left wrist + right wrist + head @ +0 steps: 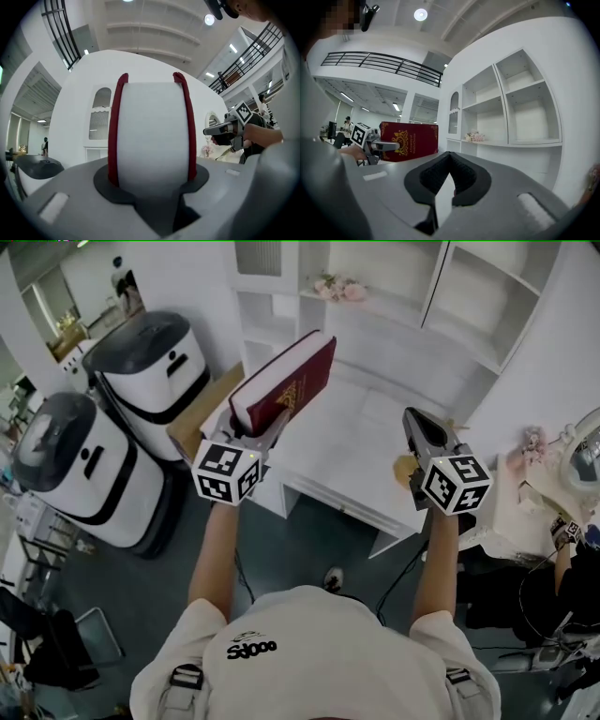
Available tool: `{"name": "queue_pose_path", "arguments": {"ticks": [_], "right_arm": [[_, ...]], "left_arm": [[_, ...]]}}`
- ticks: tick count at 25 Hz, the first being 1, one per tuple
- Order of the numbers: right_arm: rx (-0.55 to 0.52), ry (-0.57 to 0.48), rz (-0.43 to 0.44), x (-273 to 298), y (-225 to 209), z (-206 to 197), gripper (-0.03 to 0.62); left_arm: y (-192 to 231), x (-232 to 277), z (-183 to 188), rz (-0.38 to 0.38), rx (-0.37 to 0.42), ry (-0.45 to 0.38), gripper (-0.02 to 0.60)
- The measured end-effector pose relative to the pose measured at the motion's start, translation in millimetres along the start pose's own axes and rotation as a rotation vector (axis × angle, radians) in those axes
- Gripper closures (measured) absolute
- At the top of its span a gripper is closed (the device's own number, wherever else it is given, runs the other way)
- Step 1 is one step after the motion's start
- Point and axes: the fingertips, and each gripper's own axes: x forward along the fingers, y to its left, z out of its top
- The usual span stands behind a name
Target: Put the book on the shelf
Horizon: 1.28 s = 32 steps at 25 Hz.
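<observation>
A dark red book [286, 381] with gold print stands on its edge in my left gripper [267, 432], which is shut on its lower end. In the left gripper view the book's white page edge [150, 131] fills the middle, with a red cover on each side pressed by the pads [112, 180]. My right gripper [419, 423] is held out level to the right, jaws shut with nothing in them; its pads [461, 176] meet at the tips. The white shelf unit [394, 296] stands ahead, its compartments [525, 112] bare. From the right gripper view the book [410, 140] shows at the left.
A white desk top [356, 446] lies below the shelf. Pink flowers [337, 287] sit on a low shelf board. Two white and black machines [150, 362] [66, 465] stand at the left beside a cardboard box [202, 413]. A cluttered side table [562, 493] is at the right.
</observation>
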Motion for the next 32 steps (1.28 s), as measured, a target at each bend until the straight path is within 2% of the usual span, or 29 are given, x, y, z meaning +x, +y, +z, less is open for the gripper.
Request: {"name": "queue_pose_path", "arguments": {"ticks": [4, 8, 10, 16, 21, 26, 32], "right_arm": [[-0.008, 0.034, -0.007, 18, -52, -2, 0.592], [-0.055, 0.133, -0.048, 34, -98, -16, 0.600], [-0.063, 0.141, -0.040, 43, -114, -14, 0.600], [-0.073, 0.058, -0.016, 72, -145, 16, 0.600], [-0.097, -0.017, -0.016, 101, -147, 47, 0.600], [-0.137, -0.075, -0.058, 133, -151, 77, 0.600], [-0.147, -0.144, -0.124, 172, -154, 114, 0.600]], "left_arm": [[-3, 43, -1, 0.041, -0.004, 0.008, 0.348], [-5, 80, -1, 0.074, -0.006, 0.011, 0.348], [-3, 94, 3, 0.086, 0.009, 0.012, 0.348], [18, 133, 29, 0.109, 0.097, 0.002, 0.348], [43, 154, 58, 0.105, 0.176, -0.040, 0.348], [78, 181, 90, 0.079, 0.244, -0.103, 0.348], [125, 214, 129, 0.022, 0.363, -0.156, 0.348]]}}
